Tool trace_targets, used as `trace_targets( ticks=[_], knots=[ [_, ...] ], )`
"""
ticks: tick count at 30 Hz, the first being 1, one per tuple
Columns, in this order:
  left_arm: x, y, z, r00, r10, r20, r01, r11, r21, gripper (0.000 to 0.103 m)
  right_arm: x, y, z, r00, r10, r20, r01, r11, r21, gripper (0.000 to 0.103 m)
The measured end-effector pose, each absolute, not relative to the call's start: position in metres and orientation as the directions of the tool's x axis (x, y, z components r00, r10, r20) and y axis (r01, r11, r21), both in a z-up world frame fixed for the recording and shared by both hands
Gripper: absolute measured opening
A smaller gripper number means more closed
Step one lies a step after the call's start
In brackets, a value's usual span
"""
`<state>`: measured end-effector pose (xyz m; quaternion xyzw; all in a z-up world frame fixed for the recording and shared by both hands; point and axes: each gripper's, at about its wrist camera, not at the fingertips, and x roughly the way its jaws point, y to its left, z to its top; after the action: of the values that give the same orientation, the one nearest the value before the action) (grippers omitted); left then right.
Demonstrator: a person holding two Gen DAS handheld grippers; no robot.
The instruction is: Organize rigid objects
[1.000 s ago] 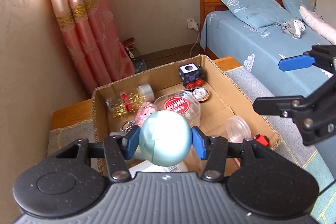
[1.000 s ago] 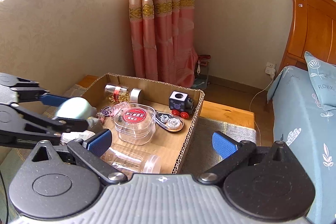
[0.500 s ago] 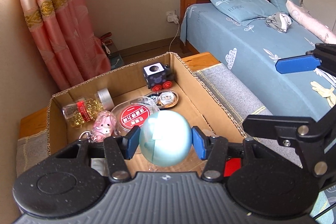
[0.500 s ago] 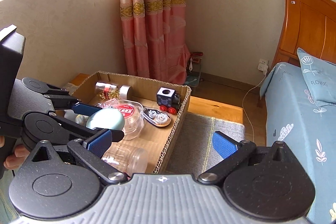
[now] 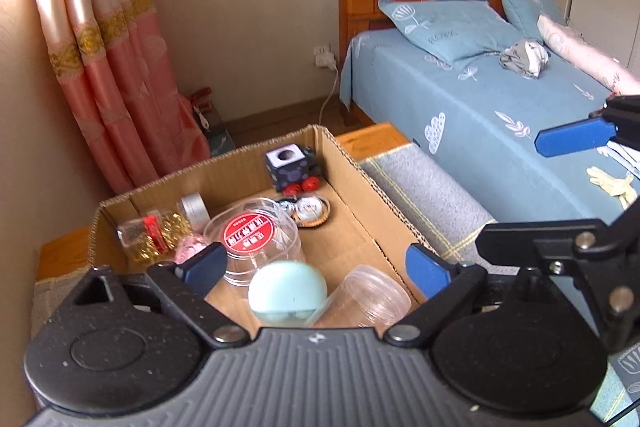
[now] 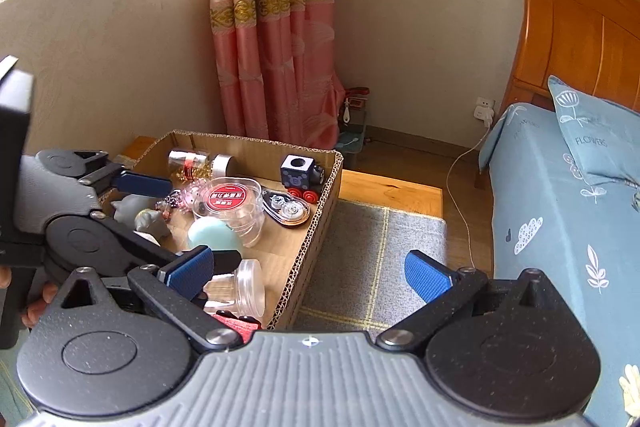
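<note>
A pale teal egg-shaped ball (image 5: 287,294) lies in the cardboard box (image 5: 384,219), next to a clear plastic jar (image 5: 362,301); it also shows in the right wrist view (image 6: 214,233). My left gripper (image 5: 316,267) is open above the ball and holds nothing. My right gripper (image 6: 308,273) is open and empty, above the box's right edge and the grey mat (image 6: 372,251). The box (image 6: 320,203) also holds a clear tub with a red label (image 5: 250,233), a dark toy train (image 5: 294,169), a jar of gold bits (image 5: 156,237) and a round tape case (image 5: 310,211).
The box sits on a low wooden table (image 6: 390,189) covered by the mat. A bed with a blue sheet (image 5: 500,115) and wooden headboard stands to the right. A pink curtain (image 6: 276,27) hangs behind the box. A grey figurine (image 6: 142,215) lies in the box.
My left gripper opened and let go of the teal ball, which now lies in the box by the clear jar. My right gripper stayed open and barely moved.
</note>
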<state>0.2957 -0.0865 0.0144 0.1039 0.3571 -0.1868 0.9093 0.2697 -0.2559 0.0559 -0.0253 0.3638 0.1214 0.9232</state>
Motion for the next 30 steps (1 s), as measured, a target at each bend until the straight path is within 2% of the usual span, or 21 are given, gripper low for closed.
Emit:
trace_targets(
  ticks=[5, 8, 12, 18, 23, 30],
  knots=[
    [0.265, -0.069, 0.032, 0.750, -0.180, -0.636, 0.318, 0.942, 0.108, 0.096, 0.255, -0.251, 0.060, 0.695, 0.186, -0.695, -0.193, 0.979, 0.069, 0.103],
    [0.239, -0.052, 0.037, 0.778, -0.098, -0.621, 0.226, 0.965, 0.131, 0.101, 0.239, -0.243, 0.062, 0.695, 0.154, -0.703, -0.143, 0.987, 0.075, 0.103],
    [0.207, -0.034, 0.033, 0.761, -0.012, -0.649, 0.128, 0.983, 0.132, 0.101, 0.215, -0.224, 0.055, 0.692, 0.095, -0.716, -0.088, 0.995, 0.048, 0.103],
    [0.176, -0.010, 0.024, 0.694, -0.009, -0.720, 0.058, 0.997, 0.044, 0.101, 0.183, -0.197, 0.039, 0.676, 0.045, -0.736, -0.051, 0.999, 0.015, 0.103],
    [0.158, -0.004, 0.021, 0.696, 0.071, -0.715, 0.007, 0.994, 0.105, 0.101, 0.171, -0.190, 0.035, 0.677, 0.028, -0.736, -0.018, 1.000, 0.022, 0.103],
    [0.151, -0.003, 0.027, 0.709, 0.097, -0.698, -0.011, 0.992, 0.126, 0.101, 0.163, -0.182, 0.036, 0.678, 0.019, -0.735, -0.023, 1.000, 0.005, 0.103]
  ],
)
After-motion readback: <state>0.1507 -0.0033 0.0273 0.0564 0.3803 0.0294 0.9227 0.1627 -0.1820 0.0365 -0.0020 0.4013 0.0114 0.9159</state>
